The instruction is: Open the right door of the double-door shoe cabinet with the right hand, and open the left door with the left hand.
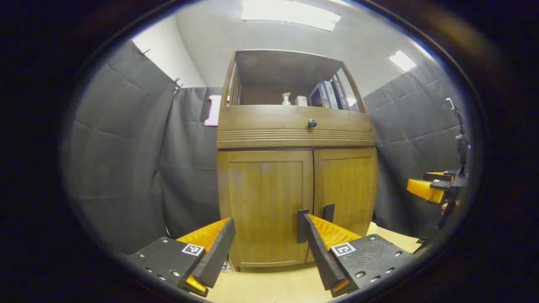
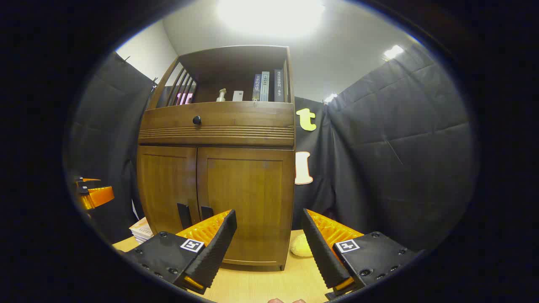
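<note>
Black-cloth booth, pale wood tabletop (image 2: 269,282). Shoe cabinet (image 1: 294,168) stands dead ahead of both your grippers, both doors flush shut. Your left gripper (image 1: 269,244) is spread wide, holding nothing, left door (image 1: 265,202) between its fingers. Your right gripper (image 2: 269,244) is equally wide and bare, facing the right door (image 2: 244,202). Two dark handles (image 1: 313,221), one drawer knob (image 1: 312,123). Right gripper view adds a stack of books (image 2: 141,231) left of the cabinet and a yellow soft lump (image 2: 301,249) right of it.

Brown wood-grain shoe cabinet (image 1: 294,185), seemingly black handles (image 1: 302,226)
</note>
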The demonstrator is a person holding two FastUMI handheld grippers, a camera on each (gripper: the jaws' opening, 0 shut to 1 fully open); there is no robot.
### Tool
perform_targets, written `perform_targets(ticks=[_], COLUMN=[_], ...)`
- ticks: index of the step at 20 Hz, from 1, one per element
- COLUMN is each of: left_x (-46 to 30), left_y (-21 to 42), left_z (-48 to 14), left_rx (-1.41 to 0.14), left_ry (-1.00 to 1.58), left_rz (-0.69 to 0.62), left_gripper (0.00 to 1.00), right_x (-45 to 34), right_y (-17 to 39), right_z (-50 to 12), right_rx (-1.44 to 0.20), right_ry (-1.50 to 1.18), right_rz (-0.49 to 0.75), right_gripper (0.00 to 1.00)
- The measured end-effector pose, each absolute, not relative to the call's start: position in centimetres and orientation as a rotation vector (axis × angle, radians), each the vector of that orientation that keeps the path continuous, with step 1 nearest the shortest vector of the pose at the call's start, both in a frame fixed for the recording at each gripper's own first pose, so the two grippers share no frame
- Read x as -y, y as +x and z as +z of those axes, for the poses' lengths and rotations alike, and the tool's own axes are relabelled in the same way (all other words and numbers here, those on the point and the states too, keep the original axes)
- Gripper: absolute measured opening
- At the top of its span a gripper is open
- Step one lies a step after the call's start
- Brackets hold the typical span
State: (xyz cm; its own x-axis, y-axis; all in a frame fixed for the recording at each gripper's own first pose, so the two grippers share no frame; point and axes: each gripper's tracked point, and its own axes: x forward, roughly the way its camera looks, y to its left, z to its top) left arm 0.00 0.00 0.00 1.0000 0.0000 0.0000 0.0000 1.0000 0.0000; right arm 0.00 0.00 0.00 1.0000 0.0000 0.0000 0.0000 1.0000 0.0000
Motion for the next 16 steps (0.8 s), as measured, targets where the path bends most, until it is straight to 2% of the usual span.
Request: perform_targets(ticks=[16], left_x=[-2.0], left_y=[-0.2], left_z=[-1.5], left_rx=[-0.007], left_ry=[-0.023], left_rz=[0.045], left_gripper=[0.89], right_x=[-2.6], right_y=[1.8], right_z=[-0.8], right_rx=[-0.044], right_ry=[-0.011], right_rz=[0.048], right_gripper=[0.98])
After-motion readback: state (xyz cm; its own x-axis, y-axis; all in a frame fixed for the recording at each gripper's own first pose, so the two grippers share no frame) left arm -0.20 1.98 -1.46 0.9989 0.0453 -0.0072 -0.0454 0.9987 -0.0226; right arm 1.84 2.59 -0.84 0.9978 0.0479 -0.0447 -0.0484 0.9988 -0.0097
